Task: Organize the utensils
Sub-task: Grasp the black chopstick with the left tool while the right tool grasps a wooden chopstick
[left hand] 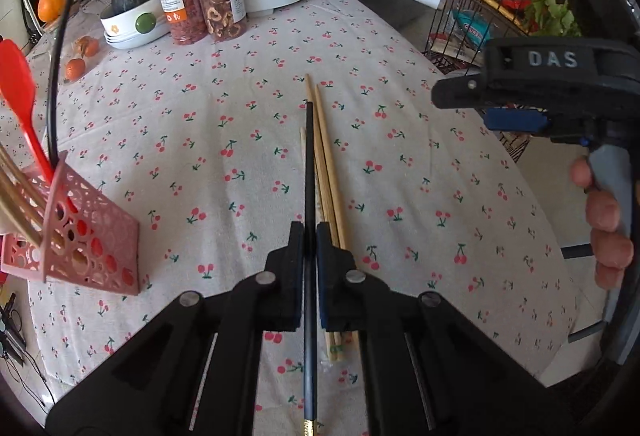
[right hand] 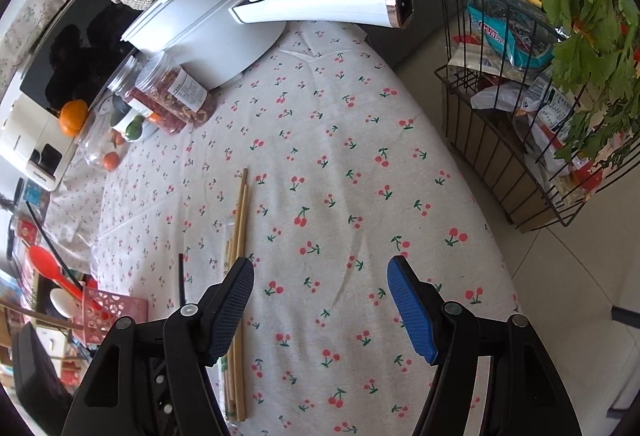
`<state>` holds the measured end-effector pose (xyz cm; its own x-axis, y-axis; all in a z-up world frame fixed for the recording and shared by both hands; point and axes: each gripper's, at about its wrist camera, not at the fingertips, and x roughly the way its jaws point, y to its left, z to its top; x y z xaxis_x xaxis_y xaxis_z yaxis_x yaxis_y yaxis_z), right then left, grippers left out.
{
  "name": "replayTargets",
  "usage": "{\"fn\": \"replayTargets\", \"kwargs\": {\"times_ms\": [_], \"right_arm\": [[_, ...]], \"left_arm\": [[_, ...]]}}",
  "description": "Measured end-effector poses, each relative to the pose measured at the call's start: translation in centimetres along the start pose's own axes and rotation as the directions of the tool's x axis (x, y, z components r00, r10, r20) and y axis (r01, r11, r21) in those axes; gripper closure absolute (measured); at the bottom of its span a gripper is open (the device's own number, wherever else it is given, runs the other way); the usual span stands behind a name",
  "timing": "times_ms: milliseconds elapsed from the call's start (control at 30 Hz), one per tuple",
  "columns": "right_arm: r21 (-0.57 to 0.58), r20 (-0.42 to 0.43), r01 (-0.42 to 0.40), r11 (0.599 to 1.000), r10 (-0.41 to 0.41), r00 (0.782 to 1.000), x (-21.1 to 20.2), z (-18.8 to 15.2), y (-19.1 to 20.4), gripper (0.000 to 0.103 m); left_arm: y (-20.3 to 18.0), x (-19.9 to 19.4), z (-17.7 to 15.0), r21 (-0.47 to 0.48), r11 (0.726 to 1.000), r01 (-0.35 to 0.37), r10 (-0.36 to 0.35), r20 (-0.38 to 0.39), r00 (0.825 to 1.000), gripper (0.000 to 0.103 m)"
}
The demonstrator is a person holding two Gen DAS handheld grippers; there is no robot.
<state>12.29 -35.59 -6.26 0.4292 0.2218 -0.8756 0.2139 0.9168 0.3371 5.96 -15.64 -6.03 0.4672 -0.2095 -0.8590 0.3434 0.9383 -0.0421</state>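
The left claw (left hand: 309, 236) is clamped on a thin, stiff, slick black chopstick (left hand: 309, 163) reaching ahead past its tips, likely to pivot unless pinched mid-length, while wooden chopsticks (left hand: 326, 171) lie just right, and the right claw (right hand: 320, 310) gapes empty

The left tool (left hand: 309, 236) points steeply down toward the tabletop (left hand: 240, 115), and its two jaws are pressed together on a thin black chopstick (left hand: 309, 163), which runs straight forward between them. The right tool (right hand: 320, 300) also points steeply down, near the right edge of the tabletop, with its jaws standing wide apart and nothing between them. In the left view, a hand (left hand: 606, 220) wraps its fingers around the grey handle of the right tool.
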Motion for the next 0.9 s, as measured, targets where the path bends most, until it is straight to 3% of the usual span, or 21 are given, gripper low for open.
{"fn": "replayTargets", "kwargs": {"times_ms": [233,367,567,633,700,900], "right_arm": [[-0.062,-0.031,0.003,0.998,-0.005,1.0,1.1,-1.1,2.7,0.032],[-0.077,-0.053,-0.004,0.997,0.0,0.999,2.0,-1.6,3.8,0.032],[-0.09,-0.08,-0.004,0.996,-0.003,0.997,4.0,-1.7,5.2,0.033],[-0.1,-0.083,0.001,0.995,-0.009,0.996,4.8,-1.6,5.7,0.041],[-0.113,-0.088,0.0,0.994,-0.01,0.996,5.7,-1.4,6.3,0.058],[-0.089,-0.099,-0.021,0.996,0.012,0.995,8.2,-0.2,6.5,0.082]], "left_arm": [[1.9,-5.3,-2.3,0.016,0.999,0.029,-0.03,0.08,0.996,0.096],[4.1,-7.9,-3.1,-0.023,0.997,0.069,-0.065,0.133,0.989,0.096],[7.2,-10.4,-4.7,-0.048,0.998,0.05,-0.037,0.236,0.971,0.096],[8.2,-10.3,-4.9,-0.077,0.994,0.081,-0.061,0.232,0.971,0.096],[8.8,-10.7,-5.3,-0.085,0.991,0.1,-0.077,0.238,0.968,0.096],[9.8,-11.0,-5.5,-0.105,0.986,0.132,-0.104,0.235,0.966,0.096]]}}
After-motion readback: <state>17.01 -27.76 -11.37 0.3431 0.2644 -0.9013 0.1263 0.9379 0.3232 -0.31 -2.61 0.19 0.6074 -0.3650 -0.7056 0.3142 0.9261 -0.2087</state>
